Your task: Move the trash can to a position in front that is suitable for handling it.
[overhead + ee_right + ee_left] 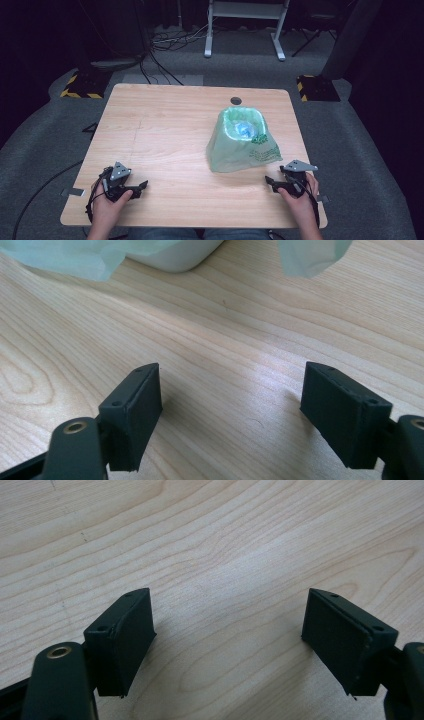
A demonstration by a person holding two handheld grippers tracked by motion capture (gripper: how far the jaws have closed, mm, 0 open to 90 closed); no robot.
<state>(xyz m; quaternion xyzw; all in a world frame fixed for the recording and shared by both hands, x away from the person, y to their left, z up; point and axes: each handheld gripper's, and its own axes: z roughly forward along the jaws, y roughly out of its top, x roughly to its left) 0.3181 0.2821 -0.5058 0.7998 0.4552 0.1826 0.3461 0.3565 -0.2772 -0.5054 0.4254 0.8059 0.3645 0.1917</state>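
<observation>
Left gripper [141,189] held low at the near left corner of the wooden table [165,130], jaws spread wide apart with nothing between them. In the left gripper view [227,625], the two black pads parted over bare wood grain, no contact with anything. Right gripper [270,182] held at the near right corner, jaws likewise wide apart and empty, tips aimed toward the middle of the table. Just ahead of that right gripper and slightly to its left, a small white bin [240,142] lined with a pale green bag [250,150], the bag draped down over the outside walls and bunched at the base. Inside the open mouth, something bluish [244,129], too small to tell apart. In the right gripper view [231,387], beyond the parted pads, the rounded white foot of the bin [175,255] showing under the bag's hem, with folds of green film [85,257] hanging to either side; near the pads but not touching them. Well apart from the left gripper, across most of the tabletop. Behind the bin, a dark round hole [236,100] in the table near its far edge. One hand [107,207] wrapped around the left gripper, the other hand [300,200] around the right, cables trailing off toward the near edge.
</observation>
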